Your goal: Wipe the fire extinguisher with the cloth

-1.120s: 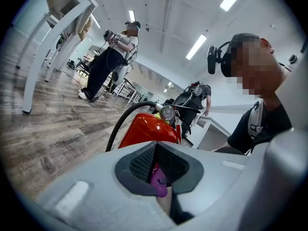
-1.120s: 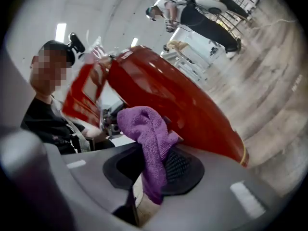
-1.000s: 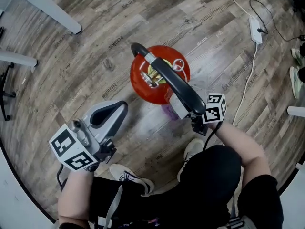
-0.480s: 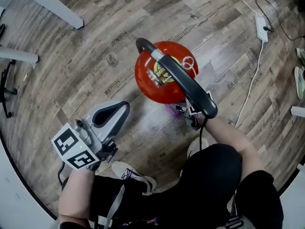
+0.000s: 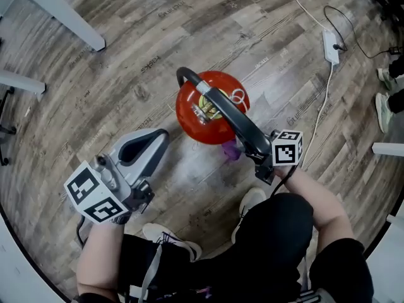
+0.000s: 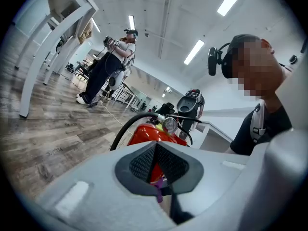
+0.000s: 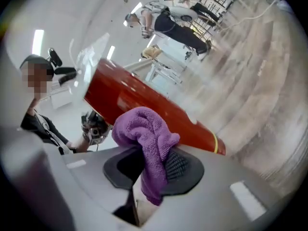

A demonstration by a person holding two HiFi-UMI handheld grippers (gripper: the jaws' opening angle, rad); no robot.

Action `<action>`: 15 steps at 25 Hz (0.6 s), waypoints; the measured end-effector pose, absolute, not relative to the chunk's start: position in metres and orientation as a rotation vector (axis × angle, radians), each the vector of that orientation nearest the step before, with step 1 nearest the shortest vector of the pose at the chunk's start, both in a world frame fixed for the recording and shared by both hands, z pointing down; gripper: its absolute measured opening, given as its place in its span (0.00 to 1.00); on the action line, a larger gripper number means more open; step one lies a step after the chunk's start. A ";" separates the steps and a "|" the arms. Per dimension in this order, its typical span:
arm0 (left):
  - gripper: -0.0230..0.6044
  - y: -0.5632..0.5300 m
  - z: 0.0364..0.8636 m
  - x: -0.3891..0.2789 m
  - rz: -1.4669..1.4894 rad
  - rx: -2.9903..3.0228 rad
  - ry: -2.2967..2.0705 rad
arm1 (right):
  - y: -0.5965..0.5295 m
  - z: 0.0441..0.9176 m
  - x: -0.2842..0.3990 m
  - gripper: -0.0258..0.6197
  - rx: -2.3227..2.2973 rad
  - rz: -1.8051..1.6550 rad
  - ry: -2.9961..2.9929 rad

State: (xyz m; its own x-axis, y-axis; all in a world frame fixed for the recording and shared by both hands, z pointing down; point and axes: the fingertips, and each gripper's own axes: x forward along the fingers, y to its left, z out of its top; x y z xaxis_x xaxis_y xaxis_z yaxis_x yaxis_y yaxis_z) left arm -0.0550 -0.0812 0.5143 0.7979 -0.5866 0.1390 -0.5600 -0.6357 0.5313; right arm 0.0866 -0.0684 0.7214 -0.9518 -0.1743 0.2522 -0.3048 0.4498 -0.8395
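Right gripper view: your right tool clamps the cloth, left tool closed empty; hard wiping could topple the unsteadied fire extinguisher

L tongs, R tongs w/ b&w marker cubes; black tee

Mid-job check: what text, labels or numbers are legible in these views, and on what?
Nothing is legible.
Fire extinguisher: yellow top label, too small.
Pressure gauge: dial blurred.
Floor: faint dark print on planks, unreadable.
Marker cubes: black-and-white squares, no letters.
Cloth: no print.
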 end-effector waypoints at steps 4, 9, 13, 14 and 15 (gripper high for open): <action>0.04 -0.103 0.490 -0.055 -0.164 2.449 -0.875 | -0.119 0.647 0.120 0.18 0.576 1.436 -2.753; 0.04 -0.113 0.457 -0.059 -0.266 2.487 -0.904 | -0.175 0.582 0.163 0.18 0.780 1.252 -2.844; 0.04 -0.116 0.427 -0.056 -0.295 2.576 -0.900 | -0.209 0.523 0.187 0.19 0.873 1.014 -2.885; 0.04 -0.116 0.418 -0.054 -0.302 2.603 -0.898 | -0.216 0.507 0.193 0.19 0.903 0.968 -2.891; 0.04 -0.117 0.410 -0.051 -0.307 2.629 -0.890 | -0.222 0.489 0.195 0.18 0.924 0.929 -2.897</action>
State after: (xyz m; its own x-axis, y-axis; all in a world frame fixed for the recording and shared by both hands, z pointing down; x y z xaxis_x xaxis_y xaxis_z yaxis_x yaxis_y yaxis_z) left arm -0.0510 -0.1170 0.4099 0.7793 -0.6199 -0.0919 -0.5446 -0.7424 0.3902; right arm 0.1954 -0.2215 0.4888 -0.8306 -0.5402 0.1352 -0.5181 0.6605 -0.5434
